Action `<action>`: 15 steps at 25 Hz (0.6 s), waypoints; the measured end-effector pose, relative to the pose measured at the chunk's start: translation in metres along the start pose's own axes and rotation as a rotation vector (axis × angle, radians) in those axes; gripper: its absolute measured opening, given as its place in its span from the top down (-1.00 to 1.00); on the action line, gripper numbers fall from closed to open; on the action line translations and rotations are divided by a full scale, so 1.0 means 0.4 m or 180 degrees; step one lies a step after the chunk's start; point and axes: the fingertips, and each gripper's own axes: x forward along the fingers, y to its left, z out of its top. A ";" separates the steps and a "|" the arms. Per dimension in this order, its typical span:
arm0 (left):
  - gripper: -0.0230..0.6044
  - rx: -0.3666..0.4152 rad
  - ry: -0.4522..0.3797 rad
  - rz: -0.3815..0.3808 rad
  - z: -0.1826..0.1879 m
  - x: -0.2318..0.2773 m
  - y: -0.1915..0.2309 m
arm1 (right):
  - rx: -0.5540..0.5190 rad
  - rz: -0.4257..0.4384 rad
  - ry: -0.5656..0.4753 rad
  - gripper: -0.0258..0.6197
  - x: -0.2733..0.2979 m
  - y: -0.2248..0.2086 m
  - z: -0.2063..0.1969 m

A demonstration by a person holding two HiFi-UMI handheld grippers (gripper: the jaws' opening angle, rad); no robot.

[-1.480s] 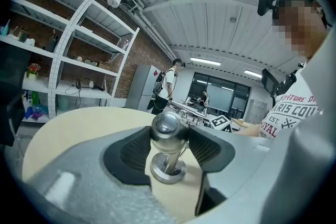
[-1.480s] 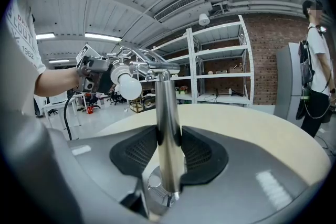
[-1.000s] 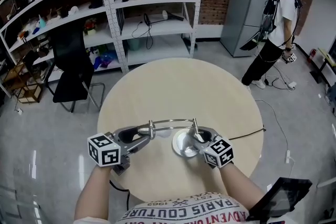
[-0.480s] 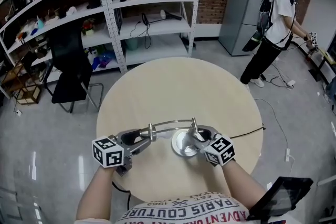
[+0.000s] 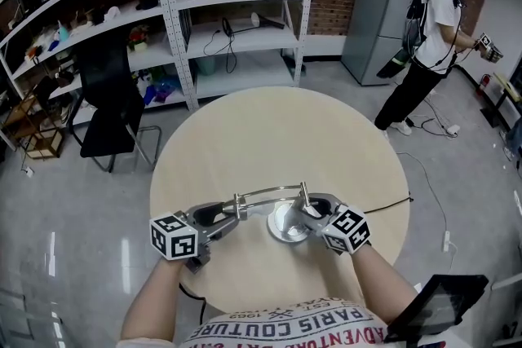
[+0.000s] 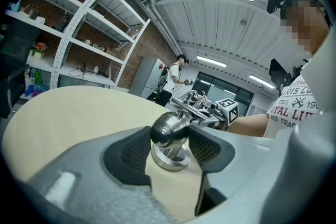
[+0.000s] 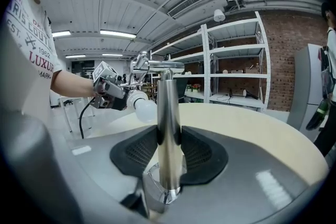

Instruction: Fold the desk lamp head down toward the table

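Since a second ago the left hand-held gripper [image 5: 231,212] has sunk a little, taking the lamp head [image 6: 169,131] lower with it, while the right hand-held gripper [image 5: 308,212] sits where it was. The person [image 5: 432,37] by the refrigerator [image 5: 379,12] has turned and now holds an arm out to the side

The desk lamp's round base [image 5: 281,232] stands on the near part of a round, pale wood counter [image 5: 269,143], with its cable [image 5: 383,210] trailing off the edge. Around it are a glossy grey floor, white metal shelving [image 5: 236,12] against a brick wall, and a black office chair [image 5: 114,106]

From above, both tools simply look joined to the lamp. The left gripper view shows its jaws partly open and pressed on either side of the rounded metal lamp head, low over the counter. The right gripper view shows that tool's pads clamped on the upright chrome post [image 7: 169,128] just above the base, and only there does the white bulb [image 7: 144,107] show clearly, beside the left tool
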 end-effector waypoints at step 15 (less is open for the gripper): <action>0.25 -0.0160 -0.0051 -0.0129 -0.060 0.039 0.014 | -0.0019 0.0063 -0.0017 0.50 -0.003 0.009 0.007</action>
